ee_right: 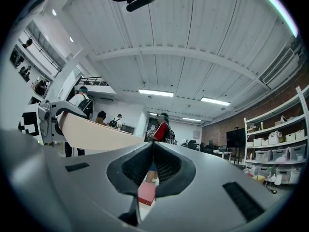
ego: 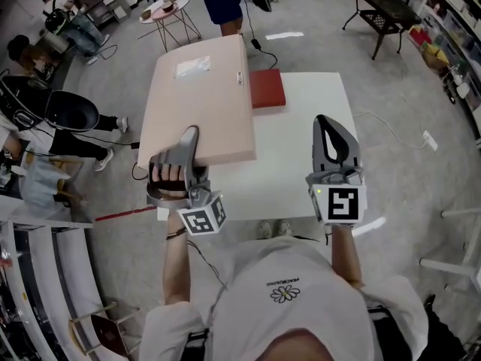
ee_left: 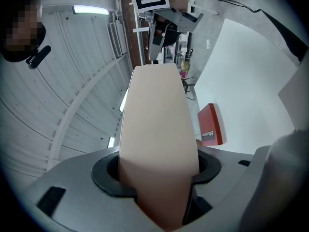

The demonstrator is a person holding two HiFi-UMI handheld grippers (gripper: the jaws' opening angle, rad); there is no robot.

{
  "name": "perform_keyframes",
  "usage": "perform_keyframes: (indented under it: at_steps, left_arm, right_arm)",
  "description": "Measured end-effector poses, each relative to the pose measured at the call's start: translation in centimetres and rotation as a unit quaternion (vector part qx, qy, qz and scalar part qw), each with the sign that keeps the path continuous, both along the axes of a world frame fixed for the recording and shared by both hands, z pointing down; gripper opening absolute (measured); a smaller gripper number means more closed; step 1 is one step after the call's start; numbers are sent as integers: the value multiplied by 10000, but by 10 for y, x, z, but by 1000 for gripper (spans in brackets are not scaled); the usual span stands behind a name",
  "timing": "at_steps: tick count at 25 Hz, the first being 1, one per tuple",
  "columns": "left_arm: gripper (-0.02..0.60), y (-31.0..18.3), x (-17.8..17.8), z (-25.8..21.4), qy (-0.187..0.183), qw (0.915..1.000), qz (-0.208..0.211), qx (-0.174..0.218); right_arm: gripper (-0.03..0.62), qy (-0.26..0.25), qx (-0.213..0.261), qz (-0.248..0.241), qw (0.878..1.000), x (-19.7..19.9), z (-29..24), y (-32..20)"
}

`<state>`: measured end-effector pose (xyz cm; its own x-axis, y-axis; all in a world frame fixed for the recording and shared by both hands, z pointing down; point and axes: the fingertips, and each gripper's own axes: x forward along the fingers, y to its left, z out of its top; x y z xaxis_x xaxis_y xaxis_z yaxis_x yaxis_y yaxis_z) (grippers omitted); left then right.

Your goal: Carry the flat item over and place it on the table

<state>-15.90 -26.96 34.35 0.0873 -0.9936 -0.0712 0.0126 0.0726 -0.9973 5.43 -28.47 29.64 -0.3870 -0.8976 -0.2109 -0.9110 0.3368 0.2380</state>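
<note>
The flat item is a wide, thin beige box (ego: 201, 96) with a clear label on top. It is held roughly level above the left part of the white table (ego: 301, 164) and overhangs the table's left edge. My left gripper (ego: 189, 140) is shut on the box's near left corner. In the left gripper view the box (ee_left: 157, 120) fills the gap between the jaws of the left gripper (ee_left: 159, 178). My right gripper (ego: 325, 122) hangs over the table's right half, shut with nothing in it. Its tips meet (ee_right: 153, 144) in the right gripper view, where the box (ee_right: 96, 132) shows edge-on at the left.
A small red box (ego: 267, 89) lies on the table just past the flat box's right edge. A person (ego: 222, 6) stands beyond the table's far side. A round side table (ego: 165, 10) and a black bench (ego: 383, 13) stand further back. Shelves line the right wall (ego: 451, 43).
</note>
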Motion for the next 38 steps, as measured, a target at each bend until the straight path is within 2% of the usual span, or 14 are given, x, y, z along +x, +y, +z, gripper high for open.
perform_keyframes:
  at_steps: [6,13,24,29,33,36,38]
  left_arm:
    - [296,-6,2,24,84,9992,81,-381]
    - [296,-4,6,68,153,9942,283,-1029]
    - [296,0,19,139,220,9812,339,-1888]
    - [296,4,17,168,135,9744,327,-2219]
    - [296,5,15,185,-48,9717,319,-2341]
    - [298,7,18,188,-115,9714,319,-2350]
    - [299,8,20,190,-113,9712,298,-2359]
  right_arm:
    - [12,88,-59,12,9999,0,2,-4]
    - [12,138,-86,60,9999,-3,3,-2]
    - [12,227,-140,110,9996,7,12,-2]
    - [12,50,-315,126,9994,10,18,-1]
    - [12,159,-308,209,9992,12,21,-5]
    - [12,-26,-630,189,9978,16,29,-7]
    - [12,-130,-683,123,9975,15,31,-8]
